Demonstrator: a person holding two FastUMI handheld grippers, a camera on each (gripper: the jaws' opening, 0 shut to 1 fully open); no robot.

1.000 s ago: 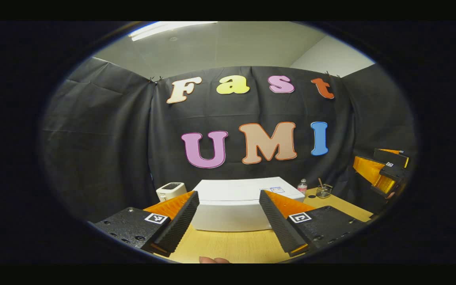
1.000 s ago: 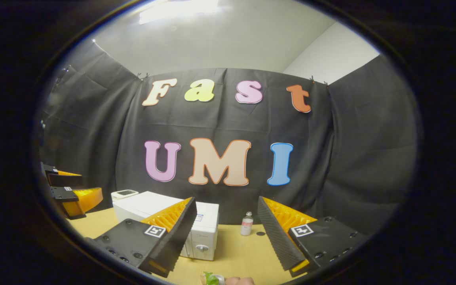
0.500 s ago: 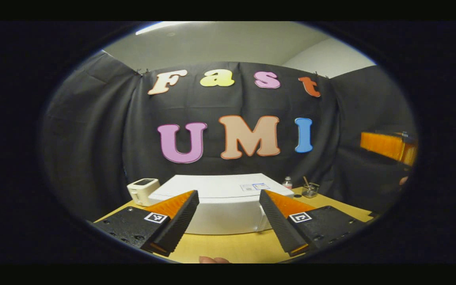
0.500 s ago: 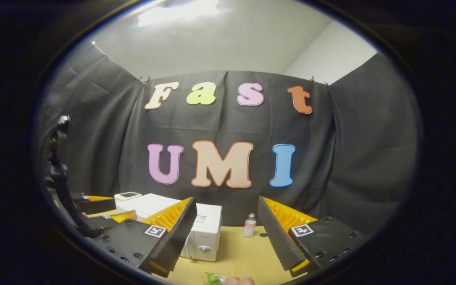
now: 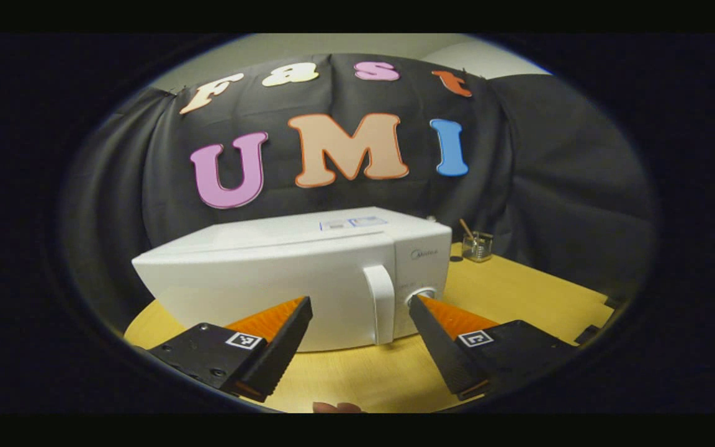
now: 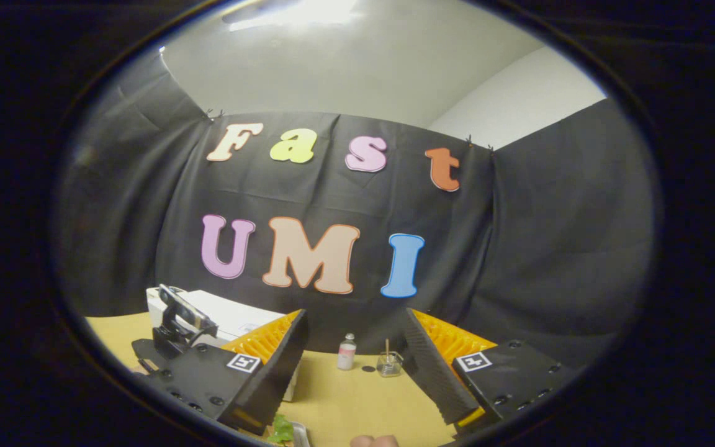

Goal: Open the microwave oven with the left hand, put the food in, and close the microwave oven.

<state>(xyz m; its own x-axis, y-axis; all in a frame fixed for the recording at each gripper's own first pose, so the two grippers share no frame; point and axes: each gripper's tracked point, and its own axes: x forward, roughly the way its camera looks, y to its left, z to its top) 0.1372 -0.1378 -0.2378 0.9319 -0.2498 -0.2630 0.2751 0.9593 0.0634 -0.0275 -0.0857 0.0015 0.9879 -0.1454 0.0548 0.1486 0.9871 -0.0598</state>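
Just beyond the gaping left claw [image 5: 357, 338] stands the microwave [image 5: 283, 273], glass jar [image 5: 476, 246] beside.

I've dropped my left gripper [image 5: 360, 323] closer to the microwave [image 5: 283, 273]; its handle [image 5: 381, 304] now sits at twelve o'clock between my fingers.

- Your table [image 5: 519, 304] is a light wooden surface.
- The white microwave oven [image 5: 283, 273] stands on it at 12 o'clock.
- A small glass jar [image 5: 476, 246] stands at 2 o'clock.
- A small bottle [image 6: 346, 352] stands beside the jar.
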